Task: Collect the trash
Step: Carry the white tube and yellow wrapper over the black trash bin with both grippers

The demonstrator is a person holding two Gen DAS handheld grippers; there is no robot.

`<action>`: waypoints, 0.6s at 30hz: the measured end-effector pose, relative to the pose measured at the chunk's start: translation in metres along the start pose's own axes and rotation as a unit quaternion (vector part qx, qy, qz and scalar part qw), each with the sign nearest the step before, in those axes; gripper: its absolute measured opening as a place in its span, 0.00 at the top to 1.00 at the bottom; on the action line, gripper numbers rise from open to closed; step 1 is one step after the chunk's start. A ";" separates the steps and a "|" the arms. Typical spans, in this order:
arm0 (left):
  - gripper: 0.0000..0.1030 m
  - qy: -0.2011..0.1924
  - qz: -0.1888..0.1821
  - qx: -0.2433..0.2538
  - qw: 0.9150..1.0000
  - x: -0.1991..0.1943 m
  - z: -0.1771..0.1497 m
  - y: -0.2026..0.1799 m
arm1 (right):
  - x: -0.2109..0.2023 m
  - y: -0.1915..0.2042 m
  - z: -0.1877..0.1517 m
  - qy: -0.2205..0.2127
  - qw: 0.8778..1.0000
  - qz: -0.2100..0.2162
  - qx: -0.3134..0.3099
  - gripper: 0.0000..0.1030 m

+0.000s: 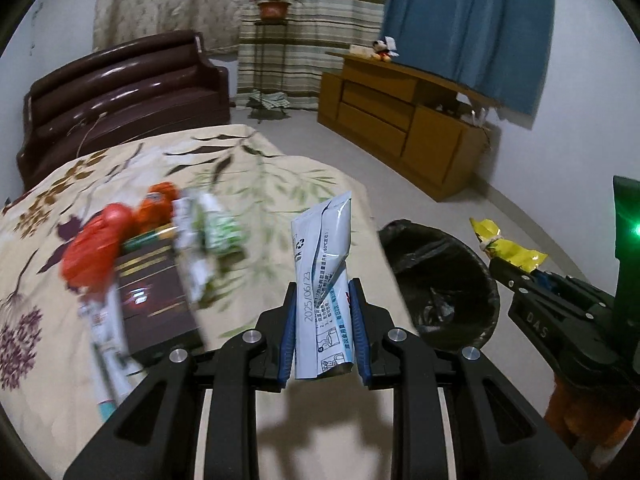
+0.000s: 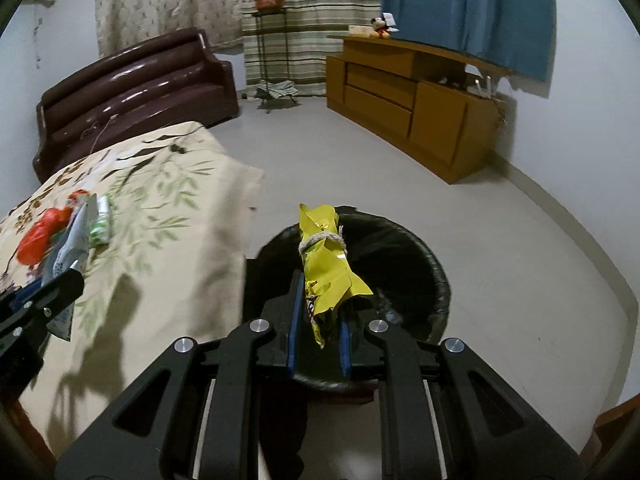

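Floral cloth (image 1: pixel 248 168) covering my table, grey floor (image 2: pixel 360 168), black-lined bin (image 2: pixel 420 264), my left gripper (image 1: pixel 324 312) clamped on a white sachet (image 1: pixel 324 248), my right gripper (image 2: pixel 320 312) pinching a yellow wrapper (image 2: pixel 324 264).

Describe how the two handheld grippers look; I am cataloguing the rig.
Both the left gripper and the right gripper are matte black plastic linkages with cut-out arms, round silver pivot bolts and ribbed blue pads inside the jaws. From the left view, the right one shows pale lettering and a green light.

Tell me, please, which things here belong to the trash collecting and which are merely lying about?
Job:
- white sachet, in left hand-held gripper
- yellow wrapper, in right hand-held gripper
- black-lined bin
- wrappers on the table

Lying about:
- sofa
- wooden cabinet
- potted plant
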State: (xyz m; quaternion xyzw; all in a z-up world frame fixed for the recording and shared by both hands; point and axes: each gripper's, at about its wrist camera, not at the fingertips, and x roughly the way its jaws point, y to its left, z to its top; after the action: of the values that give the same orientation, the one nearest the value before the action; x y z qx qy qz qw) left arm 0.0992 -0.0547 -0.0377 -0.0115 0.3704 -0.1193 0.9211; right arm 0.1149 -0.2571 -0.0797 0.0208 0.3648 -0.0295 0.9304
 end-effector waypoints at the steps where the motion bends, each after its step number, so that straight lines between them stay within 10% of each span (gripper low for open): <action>1: 0.75 0.002 0.000 0.005 1.000 0.005 0.001 -0.005 | 0.004 -0.006 0.001 0.000 1.000 -0.002 0.003 0.86; 18: 0.75 0.040 0.003 0.049 0.998 0.082 0.033 -0.066 | 0.061 -0.053 0.014 0.019 0.999 -0.003 0.034 0.86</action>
State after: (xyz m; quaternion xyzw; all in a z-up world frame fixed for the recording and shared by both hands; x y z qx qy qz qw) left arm 0.1649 -0.1398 -0.0624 0.0400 0.4002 -0.1349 0.9055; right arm 0.1654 -0.3131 -0.1123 0.0518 0.3813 -0.0441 0.9220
